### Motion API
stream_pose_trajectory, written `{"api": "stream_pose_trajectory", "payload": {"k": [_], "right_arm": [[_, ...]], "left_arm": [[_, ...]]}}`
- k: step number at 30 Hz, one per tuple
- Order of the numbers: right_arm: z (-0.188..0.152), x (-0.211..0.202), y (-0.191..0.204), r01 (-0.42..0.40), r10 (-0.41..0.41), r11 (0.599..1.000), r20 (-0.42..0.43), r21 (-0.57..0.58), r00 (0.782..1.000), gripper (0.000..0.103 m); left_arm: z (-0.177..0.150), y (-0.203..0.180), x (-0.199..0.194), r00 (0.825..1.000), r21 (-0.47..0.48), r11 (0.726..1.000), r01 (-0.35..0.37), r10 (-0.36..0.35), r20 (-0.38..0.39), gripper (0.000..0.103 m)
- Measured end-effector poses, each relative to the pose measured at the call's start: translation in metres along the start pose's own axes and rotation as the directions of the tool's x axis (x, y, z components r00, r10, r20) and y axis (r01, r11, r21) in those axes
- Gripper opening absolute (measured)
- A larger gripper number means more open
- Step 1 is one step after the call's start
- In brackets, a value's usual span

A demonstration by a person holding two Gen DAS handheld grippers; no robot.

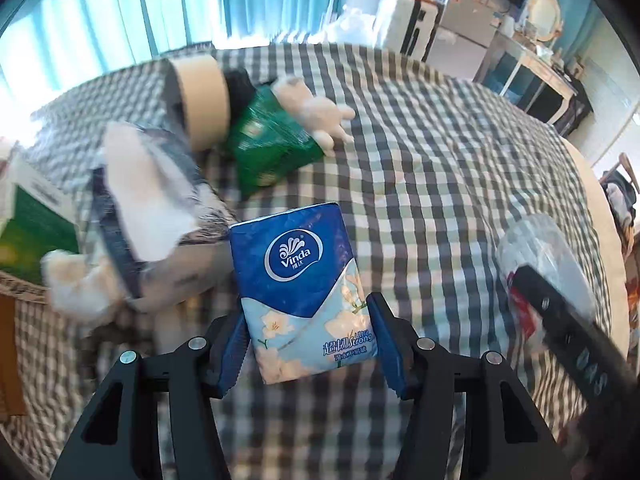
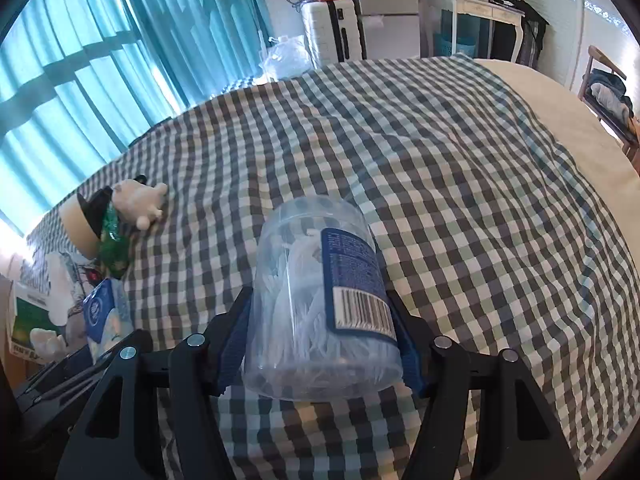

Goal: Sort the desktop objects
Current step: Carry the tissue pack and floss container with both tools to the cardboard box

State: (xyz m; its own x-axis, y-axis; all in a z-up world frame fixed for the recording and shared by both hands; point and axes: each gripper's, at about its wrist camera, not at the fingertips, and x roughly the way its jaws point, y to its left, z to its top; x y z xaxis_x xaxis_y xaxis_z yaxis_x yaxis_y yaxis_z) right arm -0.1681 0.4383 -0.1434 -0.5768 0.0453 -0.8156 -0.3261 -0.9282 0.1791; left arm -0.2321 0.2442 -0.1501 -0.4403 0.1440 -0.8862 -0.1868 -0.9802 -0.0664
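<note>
Left wrist view: the left tool (image 1: 308, 344) is clamped on a blue tissue pack (image 1: 302, 292) at lower centre, pads on its two long sides, probably so it lifts flat for sorting. Beyond it, at upper left, a green packet (image 1: 272, 144), tape roll (image 1: 204, 100) and plush toy (image 1: 316, 108) lie heaped on the checked cloth (image 1: 440, 152). Right wrist view: the right tool (image 2: 324, 344) grips a clear jar (image 2: 316, 300) by its round wall at centre; inside it is a mass of thin white sticks, too blurred to identify

Sunlit teal curtains (image 2: 100, 60), white suitcase (image 2: 330, 30), perhaps fridge (image 2: 390, 12)
</note>
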Motion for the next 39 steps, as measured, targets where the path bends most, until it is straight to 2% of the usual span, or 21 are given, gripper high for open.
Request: {"api": "stream_pose_trajectory", "payload": {"k": [5, 11, 15, 17, 20, 23, 28, 36, 39], "right_arm": [[-0.001, -0.027, 0.007, -0.047, 0.047, 0.999, 0.047, -0.007, 0.998, 0.062], [-0.009, -0.063, 0.027, -0.095, 0.098, 0.995, 0.082, -0.032, 0.992, 0.062], [-0.016, -0.090, 0.033, -0.202, 0.201, 0.979, 0.074, 0.009, 0.977, 0.062], [-0.020, -0.105, 0.043, -0.206, 0.206, 0.978, 0.088, -0.014, 0.975, 0.062], [-0.026, -0.124, 0.062, -0.190, 0.196, 0.979, 0.104, -0.068, 0.975, 0.062], [-0.032, -0.140, 0.080, -0.219, 0.228, 0.971, 0.109, -0.092, 0.967, 0.062], [-0.041, -0.162, 0.116, -0.223, 0.243, 0.962, 0.119, -0.161, 0.963, 0.062], [-0.053, -0.183, 0.195, -0.257, 0.296, 0.927, 0.112, -0.273, 0.949, 0.062], [-0.063, -0.193, 0.233, -0.235, 0.293, 0.911, 0.131, -0.339, 0.947, 0.062]], "left_arm": [[-0.003, 0.022, -0.045, 0.998, 0.030, 0.999, -0.020, 0.018, 0.067, 0.058], [-0.003, 0.030, -0.087, 0.994, 0.030, 1.000, -0.001, -0.002, 0.110, 0.058], [-0.005, 0.042, -0.106, 0.989, 0.012, 1.000, 0.008, -0.010, 0.145, 0.058], [-0.006, 0.047, -0.112, 0.988, 0.003, 1.000, 0.014, -0.014, 0.156, 0.058], [-0.007, 0.058, -0.124, 0.985, -0.006, 1.000, 0.011, -0.010, 0.172, 0.058], [-0.007, 0.073, -0.140, 0.983, -0.011, 1.000, 0.005, -0.003, 0.184, 0.058], [-0.012, 0.098, -0.162, 0.972, 0.001, 0.999, -0.039, 0.037, 0.231, 0.058], [-0.008, 0.158, -0.180, 0.964, -0.047, 0.996, -0.081, 0.091, 0.252, 0.058], [-0.007, 0.187, -0.188, 0.960, -0.072, 0.993, -0.095, 0.111, 0.256, 0.058]]}}
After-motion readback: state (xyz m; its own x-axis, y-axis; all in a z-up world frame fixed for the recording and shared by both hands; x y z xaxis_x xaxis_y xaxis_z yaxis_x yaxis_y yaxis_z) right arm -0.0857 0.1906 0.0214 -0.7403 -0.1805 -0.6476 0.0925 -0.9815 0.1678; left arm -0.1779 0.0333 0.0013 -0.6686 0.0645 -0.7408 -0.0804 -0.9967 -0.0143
